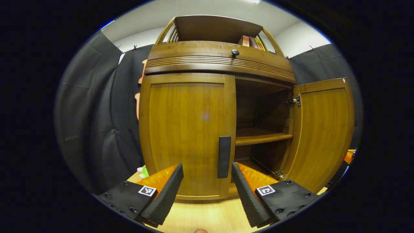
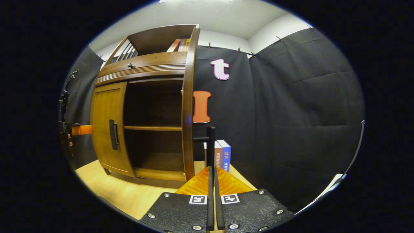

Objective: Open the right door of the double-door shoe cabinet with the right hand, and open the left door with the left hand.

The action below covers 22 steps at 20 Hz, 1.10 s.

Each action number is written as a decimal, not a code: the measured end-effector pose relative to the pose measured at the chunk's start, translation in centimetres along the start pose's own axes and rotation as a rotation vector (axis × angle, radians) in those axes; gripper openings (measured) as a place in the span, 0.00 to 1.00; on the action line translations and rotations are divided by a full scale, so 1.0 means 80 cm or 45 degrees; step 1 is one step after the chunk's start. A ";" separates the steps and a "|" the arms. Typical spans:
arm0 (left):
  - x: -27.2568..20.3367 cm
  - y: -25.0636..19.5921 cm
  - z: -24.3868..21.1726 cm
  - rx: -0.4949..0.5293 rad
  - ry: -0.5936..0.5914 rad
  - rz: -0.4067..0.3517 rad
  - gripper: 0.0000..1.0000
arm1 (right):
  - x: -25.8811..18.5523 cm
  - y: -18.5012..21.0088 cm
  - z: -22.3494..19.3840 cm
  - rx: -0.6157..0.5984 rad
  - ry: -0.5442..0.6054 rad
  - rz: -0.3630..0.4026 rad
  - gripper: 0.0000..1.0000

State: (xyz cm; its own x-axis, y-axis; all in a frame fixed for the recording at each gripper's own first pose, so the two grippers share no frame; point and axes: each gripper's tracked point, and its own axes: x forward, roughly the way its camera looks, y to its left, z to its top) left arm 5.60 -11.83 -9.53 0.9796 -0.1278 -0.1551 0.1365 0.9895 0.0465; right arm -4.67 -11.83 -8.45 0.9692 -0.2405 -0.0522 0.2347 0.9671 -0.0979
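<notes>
The cabinet [image 1: 207,106] sits on a light wood table [image 1: 207,216], and it's about half done. The right door [image 1: 323,129] is swung wide open, so the 2 dark compartments and the shelf [image 1: 262,137] between them can be seen. In the right gripper view that door is seen edge-on [image 2: 187,106], with its handle [image 2: 210,142] sticking out on the far side.

The right claw [image 2: 213,194] looks pinched narrow, with the handle's bar running down between the fingers. Whether both fingers actually press on it can't be told from here, since the gap is thin and the bar's lower end is hidden. So the right-door step is judged basically finished.

The left door [image 1: 186,136] is shut flat against the frame. Its dark vertical handle [image 1: 224,157] is by the inner edge, low on the door. The left claw [image 1: 207,191] is spread wide right in front of it, with the handle lined up just above and between the 2 fingers, not yet touched. So the step in hand is judged to be the approach to the left handle.

For the next move, the left claw would need to be pushed forward and a bit up until the fingers straddle the bar, then closed on it, then pulled back along an arc around the hinges on the door's outer edge. A straight pull would probably slip off.

Some books [image 1: 254,42] are kept on the top shelf, and 2 more [image 2: 223,155] stand beside the cabinet.
</notes>
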 end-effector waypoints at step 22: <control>0.146 -0.039 -0.029 -0.024 0.009 -0.034 0.94 | -0.014 -0.042 0.006 -0.050 -0.045 -0.059 0.80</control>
State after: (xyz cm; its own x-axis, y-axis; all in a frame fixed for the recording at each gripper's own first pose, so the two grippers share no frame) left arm 16.27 -16.27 -13.74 0.9746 -0.1539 -0.1630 0.1598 0.9869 0.0236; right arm -6.46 -14.73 -7.56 0.9596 -0.2811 -0.0118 0.2768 0.9509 -0.1387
